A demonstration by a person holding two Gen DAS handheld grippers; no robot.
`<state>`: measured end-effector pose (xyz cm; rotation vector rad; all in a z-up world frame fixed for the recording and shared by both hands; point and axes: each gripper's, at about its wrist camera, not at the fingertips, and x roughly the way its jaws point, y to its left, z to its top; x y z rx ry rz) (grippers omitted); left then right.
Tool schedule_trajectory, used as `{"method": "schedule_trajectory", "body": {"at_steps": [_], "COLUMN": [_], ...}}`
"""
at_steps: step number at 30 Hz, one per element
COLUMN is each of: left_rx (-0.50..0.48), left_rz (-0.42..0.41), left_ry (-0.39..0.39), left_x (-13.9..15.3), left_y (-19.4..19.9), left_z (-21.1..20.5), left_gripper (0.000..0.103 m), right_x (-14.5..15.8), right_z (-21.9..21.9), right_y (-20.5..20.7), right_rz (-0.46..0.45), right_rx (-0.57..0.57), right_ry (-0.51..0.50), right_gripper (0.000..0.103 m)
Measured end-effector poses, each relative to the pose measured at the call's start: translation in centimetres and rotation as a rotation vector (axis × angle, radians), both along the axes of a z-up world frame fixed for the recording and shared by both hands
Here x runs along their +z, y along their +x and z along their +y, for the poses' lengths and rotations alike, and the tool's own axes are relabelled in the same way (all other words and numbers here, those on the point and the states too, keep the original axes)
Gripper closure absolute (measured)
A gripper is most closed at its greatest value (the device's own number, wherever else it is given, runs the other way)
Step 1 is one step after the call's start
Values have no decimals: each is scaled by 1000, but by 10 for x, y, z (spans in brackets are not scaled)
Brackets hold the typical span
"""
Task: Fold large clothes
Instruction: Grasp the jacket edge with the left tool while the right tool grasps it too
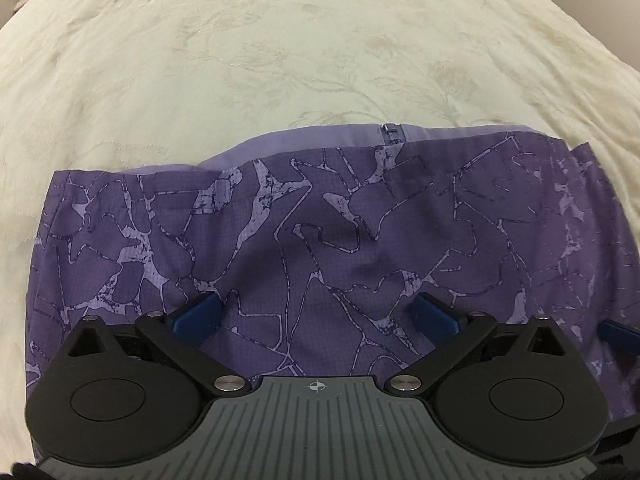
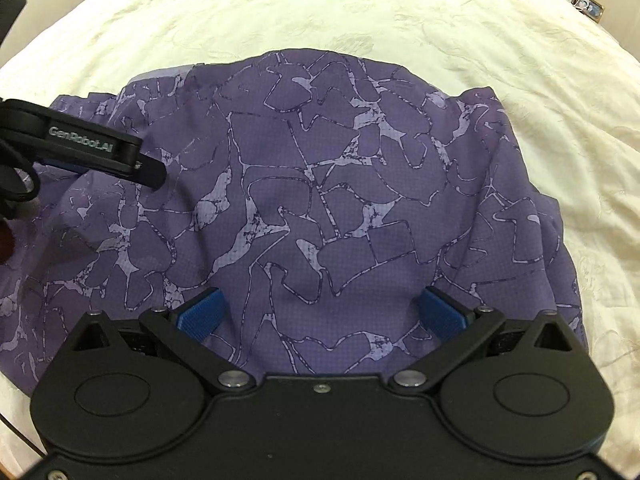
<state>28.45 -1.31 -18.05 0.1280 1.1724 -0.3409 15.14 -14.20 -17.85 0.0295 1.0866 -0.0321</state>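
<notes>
A purple garment (image 1: 320, 232) with a pale cracked pattern lies folded on a cream bedspread (image 1: 280, 48). Its plain lilac lining and a zipper (image 1: 390, 132) show along the far edge. My left gripper (image 1: 316, 312) hovers open just above the cloth, blue pads wide apart, holding nothing. In the right wrist view the same garment (image 2: 320, 200) fills the middle. My right gripper (image 2: 320, 308) is open over it, empty. The left gripper's black body (image 2: 92, 148) shows at the left of that view, above the garment's left part.
The cream embroidered bedspread (image 2: 440, 20) stretches beyond the garment on all sides. Small items stand on furniture at the far corners (image 2: 588, 4). A blue fingertip of the right gripper (image 1: 618, 330) shows at the right edge of the left wrist view.
</notes>
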Motion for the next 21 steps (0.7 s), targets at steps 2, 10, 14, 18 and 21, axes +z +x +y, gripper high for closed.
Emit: {"method": "schedule_trajectory", "body": {"at_steps": [2,10,14,18,21], "left_rx": [-3,41,166,226,239], "left_rz": [-8,-54,-83,-159,-190], "left_ry": [-2,-65,-238,-341,-377], "left_x": [1,16,46,68,71], "left_y": [-1,-14,-33,-54,-56], "left_z": [0,16,31,23,5], "left_gripper": [0,3,12,21,40], "right_x": [-1,14,31,47,51], "right_z": [1,-34,-71,-111,-131], "right_y": [-2,-9,-18,-32,-37], "right_rz": [-5,-11,-31,-77,-85], "right_rx": [3,79,47,2,0], "right_ry": [3,154,247,288,286], "right_gripper": [0,1,7,7,7]}}
